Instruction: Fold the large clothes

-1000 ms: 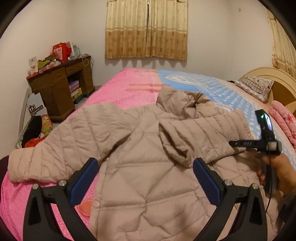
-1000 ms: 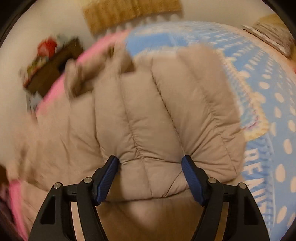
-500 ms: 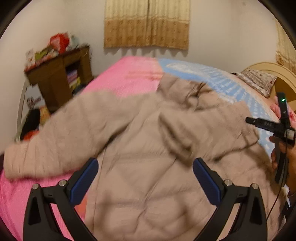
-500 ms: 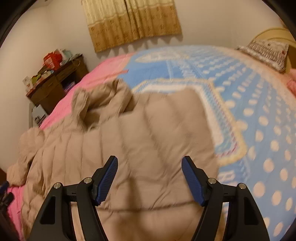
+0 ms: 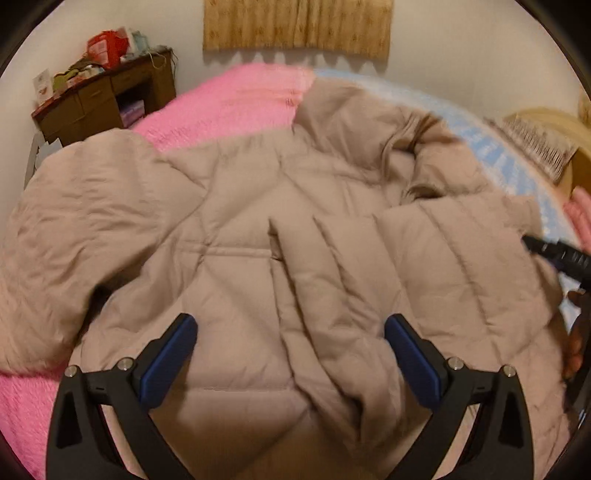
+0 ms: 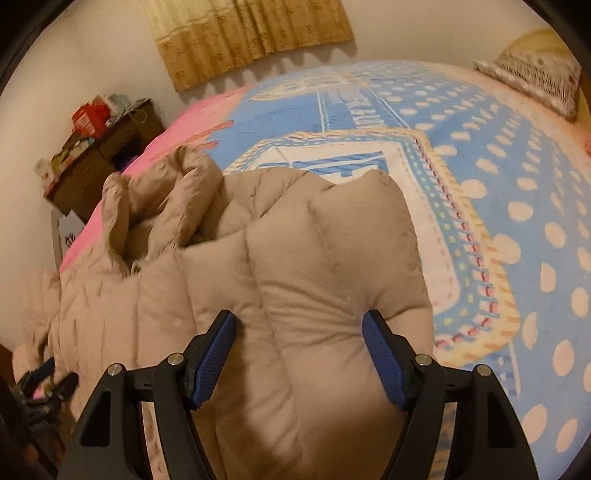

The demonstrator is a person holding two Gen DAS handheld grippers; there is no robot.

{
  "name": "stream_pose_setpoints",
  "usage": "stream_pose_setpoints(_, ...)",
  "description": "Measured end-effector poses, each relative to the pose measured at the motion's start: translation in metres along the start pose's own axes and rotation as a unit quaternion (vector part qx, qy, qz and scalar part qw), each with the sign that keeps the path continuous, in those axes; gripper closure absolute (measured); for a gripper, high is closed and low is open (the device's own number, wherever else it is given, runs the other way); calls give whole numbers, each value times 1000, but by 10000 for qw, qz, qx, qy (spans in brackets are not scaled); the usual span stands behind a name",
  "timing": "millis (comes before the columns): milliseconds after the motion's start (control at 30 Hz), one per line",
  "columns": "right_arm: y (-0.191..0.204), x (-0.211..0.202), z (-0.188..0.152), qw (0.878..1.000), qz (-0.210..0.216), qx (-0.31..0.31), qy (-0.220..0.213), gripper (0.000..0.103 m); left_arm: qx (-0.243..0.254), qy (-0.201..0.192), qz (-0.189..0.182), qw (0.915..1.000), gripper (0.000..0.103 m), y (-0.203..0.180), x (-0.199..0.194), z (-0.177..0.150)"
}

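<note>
- Fingers of the left hand-held gripper (image 5: 290, 356) stand wide apart with nothing between them, poised over the near hem of the beige puffer jacket (image 5: 258, 229); released like this, it looks free to pin or take a new fold line, in my judgement.
- Blue pads of the right hand-held gripper (image 6: 298, 360) flank a puffy quilted panel of the jacket (image 6: 314, 280). The jaws stand apart and the padding bulges between them, but I cannot tell whether they pinch it or merely straddle it; the panel rises in a hump as though lifted toward the middle, which would suit a fold of the right side inward.
- Jacket body lies spread across the bed's near edge, on the pink blanket (image 5: 236, 99) to the left and the blue dotted bedspread (image 6: 517, 177) to the right. One panel already lies doubled over the body on the right; the left sleeve (image 5: 74, 221) is still flung out toward the bed's left edge, so I judge the fold only partly done.
- Hood (image 6: 166, 206) sits crumpled beyond the body, toward the middle of the bed.
- Pillow (image 6: 535, 77) rests at the bed's far right corner.
- Wooden cabinet (image 5: 107, 103), cluttered on top, stands off the bed's far left side, with a curtain (image 5: 295, 26) on the far wall.
</note>
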State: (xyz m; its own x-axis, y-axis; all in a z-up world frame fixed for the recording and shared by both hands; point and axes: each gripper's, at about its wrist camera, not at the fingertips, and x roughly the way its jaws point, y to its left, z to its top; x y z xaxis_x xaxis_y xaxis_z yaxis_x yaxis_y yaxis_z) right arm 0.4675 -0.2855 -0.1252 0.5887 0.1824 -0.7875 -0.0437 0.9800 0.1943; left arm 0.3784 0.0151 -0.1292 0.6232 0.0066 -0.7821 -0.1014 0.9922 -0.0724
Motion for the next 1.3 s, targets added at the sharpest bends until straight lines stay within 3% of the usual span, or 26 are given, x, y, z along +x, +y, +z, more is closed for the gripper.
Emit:
stream_pose_setpoints(67,8,-15,-8,9999,134,-5,-35,31,-117,-127,-188,9997,0,9,-15,-4)
stream_pose_setpoints(133,22,-26,-15,9989,413,-201,-21,31,-529,296,-686,9958,0,19,-12,-5)
stream_pose_setpoints(233,41,-34,-21,9983,178,-523,-170,31,-808,573,-1127,9887,7,16,-14,-8)
stream_pose_setpoints(367,32,-42,-30,9981,471,-128,-373,31,-688,610,-1516,9842,17,-8,-23,-15)
stream_pose_setpoints(467,27,-47,-39,9976,549,35,-431,31,-760,931,-1493,9815,27,-15,-9,-22)
stream_pose_setpoints(500,25,-49,-43,9975,551,63,-445,31,-781,923,-1469,9817,32,-14,-7,-24)
stream_pose_setpoints(567,21,-51,-47,9974,546,103,-459,31,-938,785,-1638,9789,54,-11,-12,-26)
stream_pose_setpoints(600,19,-52,-50,9972,559,128,-473,31,-1011,748,-1734,9768,86,-9,-15,-27)
stream_pose_setpoints(633,16,-53,-52,9970,570,158,-496,31,-1038,709,-1807,9755,97,-9,-18,-27)
stream_pose_setpoints(800,0,-57,-58,9952,625,441,-611,31,-917,380,-2070,9733,97,-14,-54,-31)
stream_pose_setpoints(933,-9,-65,-62,9932,669,543,-784,31,-1259,237,-2538,9587,97,-17,-92,-46)
stream_pose_setpoints(1000,-12,-69,-62,9933,600,518,-844,31,-1058,263,-2462,9631,97,-29,-98,-60)
stream_pose_setpoints(1100,-14,-71,-57,9949,401,477,-795,31,-1117,612,-2406,9622,97,-41,-81,-79)
stream_pose_setpoints(1200,-9,-75,-49,9956,319,343,-816,31,-978,687,-2324,9652,97,-54,-73,-100)
stream_pose_setpoints(1300,4,-51,-41,9987,-321,-325,-236,31,-681,658,-2267,9694,96,-67,-72,-110)
